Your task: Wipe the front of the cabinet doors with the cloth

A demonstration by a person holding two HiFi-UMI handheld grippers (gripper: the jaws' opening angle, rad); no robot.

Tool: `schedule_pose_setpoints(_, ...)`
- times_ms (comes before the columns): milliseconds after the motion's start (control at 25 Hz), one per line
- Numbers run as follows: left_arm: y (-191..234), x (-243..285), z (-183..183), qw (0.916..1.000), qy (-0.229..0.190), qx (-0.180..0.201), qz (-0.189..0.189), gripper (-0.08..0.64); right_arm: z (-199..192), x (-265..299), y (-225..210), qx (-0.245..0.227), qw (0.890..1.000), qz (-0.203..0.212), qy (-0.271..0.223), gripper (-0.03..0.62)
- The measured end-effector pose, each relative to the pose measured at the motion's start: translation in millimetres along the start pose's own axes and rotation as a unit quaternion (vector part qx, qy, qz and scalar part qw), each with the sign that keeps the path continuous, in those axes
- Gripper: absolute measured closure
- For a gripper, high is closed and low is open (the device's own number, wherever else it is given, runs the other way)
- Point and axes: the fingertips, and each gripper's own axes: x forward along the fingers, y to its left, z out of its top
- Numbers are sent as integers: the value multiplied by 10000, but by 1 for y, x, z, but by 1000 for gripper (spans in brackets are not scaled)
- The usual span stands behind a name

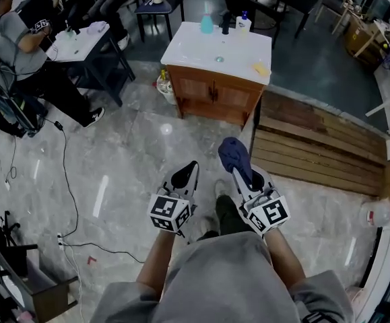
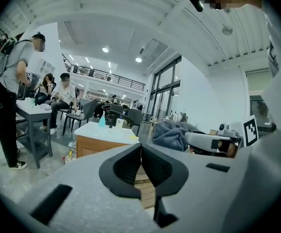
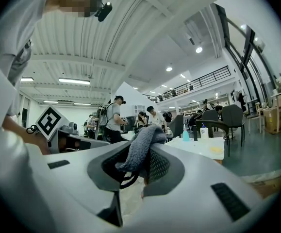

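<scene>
The right gripper [image 1: 240, 172] pinches the blue-grey cloth [image 1: 233, 154] by one bunched end, leaving the rest free for wiping; the left gripper [image 1: 189, 169] is pressed together on nothing; the cabinet doors [image 1: 215, 97] stand far ahead, well apart, so an approach seems needed first.

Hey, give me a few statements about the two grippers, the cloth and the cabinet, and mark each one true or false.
1. The right gripper is clamped on the cloth. True.
2. The left gripper stands wide open. False: its jaws are together, with nothing between them.
3. The cloth is pressed against the cabinet doors. False: the doors are well ahead of it, across the floor.
4. The cabinet doors are closed. True.
</scene>
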Motion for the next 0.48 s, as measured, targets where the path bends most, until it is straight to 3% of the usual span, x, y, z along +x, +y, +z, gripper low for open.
schedule_pose_setpoints(480, 66, 99, 33, 9993, 75, -23, 359, 550, 1, 96, -85, 114, 9993, 346, 2, 534)
